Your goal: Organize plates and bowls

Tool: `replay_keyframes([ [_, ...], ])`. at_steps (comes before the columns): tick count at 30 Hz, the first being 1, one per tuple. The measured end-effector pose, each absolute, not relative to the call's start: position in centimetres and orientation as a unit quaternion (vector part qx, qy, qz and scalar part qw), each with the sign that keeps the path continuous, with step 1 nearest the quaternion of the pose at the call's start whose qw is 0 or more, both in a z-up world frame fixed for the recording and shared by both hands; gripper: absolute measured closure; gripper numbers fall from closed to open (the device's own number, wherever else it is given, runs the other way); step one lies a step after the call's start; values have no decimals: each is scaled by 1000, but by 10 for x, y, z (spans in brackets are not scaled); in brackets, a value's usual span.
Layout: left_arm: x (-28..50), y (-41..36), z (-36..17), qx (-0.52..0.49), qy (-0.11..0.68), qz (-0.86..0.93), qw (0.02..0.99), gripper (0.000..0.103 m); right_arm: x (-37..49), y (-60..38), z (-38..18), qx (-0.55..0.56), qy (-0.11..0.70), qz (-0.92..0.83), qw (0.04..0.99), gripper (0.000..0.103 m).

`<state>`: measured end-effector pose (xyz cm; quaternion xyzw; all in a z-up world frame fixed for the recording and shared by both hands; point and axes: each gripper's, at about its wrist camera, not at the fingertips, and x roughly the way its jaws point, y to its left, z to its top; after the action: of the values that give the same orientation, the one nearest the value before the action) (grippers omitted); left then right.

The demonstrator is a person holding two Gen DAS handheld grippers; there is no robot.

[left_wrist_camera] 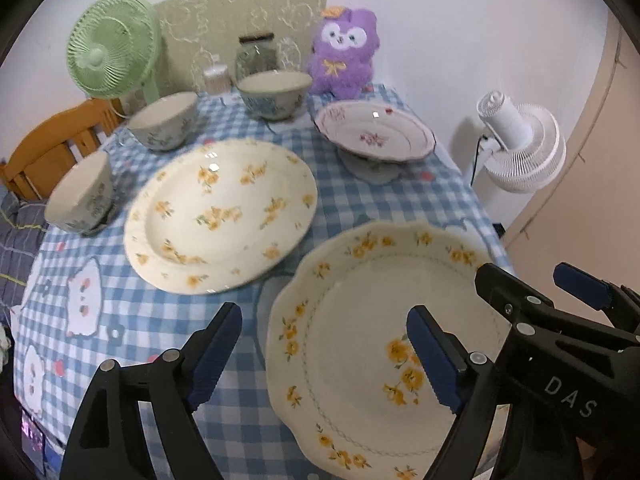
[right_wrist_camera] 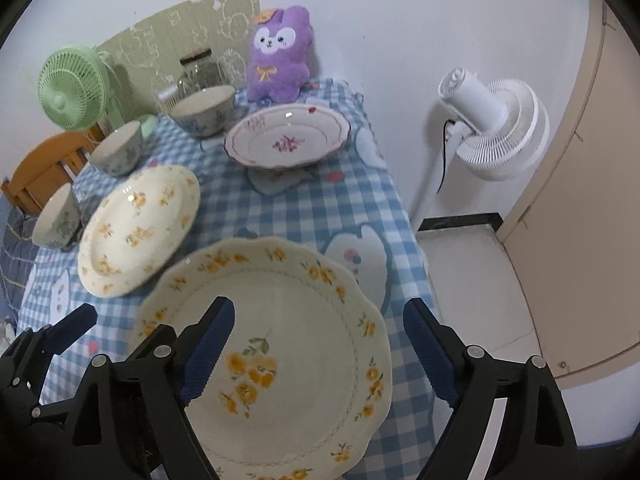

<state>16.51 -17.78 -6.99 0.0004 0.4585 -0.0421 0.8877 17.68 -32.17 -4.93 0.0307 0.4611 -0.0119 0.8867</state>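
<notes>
Plates and bowls are spread over a surface [left_wrist_camera: 360,208] draped in soft blue-and-white checked cloth with cartoon animal prints. Nearest lies a glossy cream ceramic plate with a scalloped rim and yellow flowers [right_wrist_camera: 280,344]; its near edge is cut off by the frame and partly hidden behind the black gripper arms. Just beyond it to the left sits a round cream plate with scattered yellow blossoms [left_wrist_camera: 220,216], and further back a white plate with pink flowers [left_wrist_camera: 374,132] rests raised on something underneath that is hard to make out. Three cream bowls with blue-green floral patterns [left_wrist_camera: 276,94] line the left and far side, smeared by blur. The left gripper [left_wrist_camera: 324,356] and the right gripper [right_wrist_camera: 320,352] both hang above the scalloped plate with their ribbed blue pads spread wide, holding nothing. A fluffy purple plush toy [right_wrist_camera: 280,56] stands at the back
</notes>
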Motion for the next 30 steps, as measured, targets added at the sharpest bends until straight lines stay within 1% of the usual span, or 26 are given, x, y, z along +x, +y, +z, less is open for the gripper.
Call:
replay_keyframes([
  [17, 152, -166, 0, -18, 408, 3, 913, 17, 171, -306, 25, 5, 407, 21, 913, 13],
  [24, 156, -156, 16, -20, 409, 13, 912, 18, 177, -298, 39, 12, 407, 35, 913, 13],
  [30, 166, -144, 19, -15, 416, 19, 909, 20, 190, -278, 41, 12, 419, 65, 906, 13],
])
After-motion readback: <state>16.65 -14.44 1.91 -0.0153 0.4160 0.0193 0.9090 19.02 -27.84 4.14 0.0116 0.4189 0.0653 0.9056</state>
